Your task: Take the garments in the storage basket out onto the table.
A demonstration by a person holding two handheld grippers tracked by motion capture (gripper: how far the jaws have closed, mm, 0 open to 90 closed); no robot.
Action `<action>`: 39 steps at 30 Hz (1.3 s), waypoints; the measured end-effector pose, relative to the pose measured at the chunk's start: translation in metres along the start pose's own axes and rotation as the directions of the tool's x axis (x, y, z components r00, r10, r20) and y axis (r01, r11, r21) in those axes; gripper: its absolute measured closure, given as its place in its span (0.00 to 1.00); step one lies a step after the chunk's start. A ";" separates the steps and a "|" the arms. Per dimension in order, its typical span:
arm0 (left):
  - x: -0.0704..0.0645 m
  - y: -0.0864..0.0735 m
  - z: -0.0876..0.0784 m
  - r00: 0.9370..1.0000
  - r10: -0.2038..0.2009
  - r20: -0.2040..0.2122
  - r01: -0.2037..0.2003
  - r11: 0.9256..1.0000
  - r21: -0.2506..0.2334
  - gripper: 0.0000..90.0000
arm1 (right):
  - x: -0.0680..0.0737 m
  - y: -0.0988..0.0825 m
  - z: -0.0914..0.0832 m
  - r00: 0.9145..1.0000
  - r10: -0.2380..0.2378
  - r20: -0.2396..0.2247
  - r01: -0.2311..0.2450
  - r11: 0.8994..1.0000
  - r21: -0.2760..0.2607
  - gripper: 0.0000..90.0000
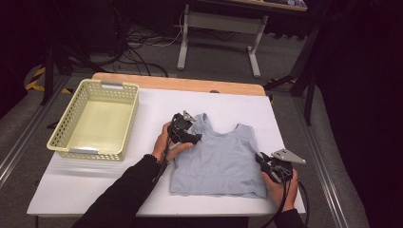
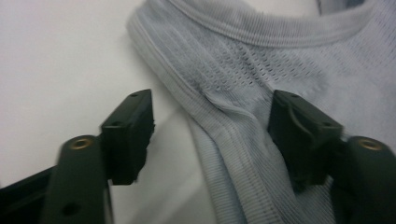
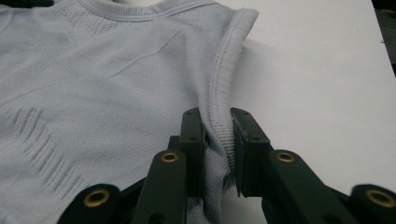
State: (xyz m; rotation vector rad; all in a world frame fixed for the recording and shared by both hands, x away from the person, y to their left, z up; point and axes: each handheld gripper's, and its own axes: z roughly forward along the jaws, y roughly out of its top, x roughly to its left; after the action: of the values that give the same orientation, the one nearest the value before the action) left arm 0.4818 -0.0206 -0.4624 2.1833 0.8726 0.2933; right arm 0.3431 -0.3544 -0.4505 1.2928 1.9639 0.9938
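A light grey sleeveless top point(image 1: 218, 161) lies flat on the white table point(image 1: 95, 175), neck toward the far side. My left gripper point(image 1: 192, 137) is at its left armhole, open, with the ribbed armhole edge point(image 2: 219, 112) lying between the two jaws. My right gripper point(image 1: 260, 160) is at the top's right side, shut on the ribbed armhole edge point(image 3: 219, 116) of the top point(image 3: 93, 84), which bunches between the jaws.
A pale yellow perforated basket point(image 1: 95, 118) stands empty on the table's left side. The wooden far edge point(image 1: 180, 84) of the table shows behind the white cover. Beyond it are cables and a metal stand point(image 1: 218, 33) on the floor.
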 end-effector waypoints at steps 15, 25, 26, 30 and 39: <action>-0.009 0.006 -0.058 0.994 0.075 -0.081 -0.086 0.987 -0.139 0.93 | 0.000 0.003 -0.003 1.000 0.001 -0.024 -0.001 1.000 -0.022 0.47; 0.011 0.010 -0.105 0.979 0.003 -0.204 -0.036 0.987 -0.157 0.63 | 0.020 0.008 0.000 0.989 -0.060 -0.132 0.057 0.998 -0.026 0.46; 0.011 0.010 -0.105 0.978 0.001 -0.208 -0.036 0.985 -0.168 0.54 | 0.021 0.008 0.000 0.989 -0.066 -0.135 0.063 0.998 -0.020 0.47; 0.003 0.006 -0.113 0.981 0.037 -0.192 -0.073 0.980 -0.183 0.33 | 0.024 0.005 0.004 0.988 -0.069 -0.139 0.074 0.997 0.028 0.47; -0.048 -0.056 -0.129 0.972 0.234 -0.031 -0.236 0.957 -0.171 0.21 | 0.029 -0.004 0.002 0.982 -0.032 -0.187 0.057 0.990 0.126 0.60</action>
State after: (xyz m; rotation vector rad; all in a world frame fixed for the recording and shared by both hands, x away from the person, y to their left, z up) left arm 0.3599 0.0468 -0.4104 2.1234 0.5681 0.4793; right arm 0.3322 -0.3281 -0.4562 1.2585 2.2215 1.0089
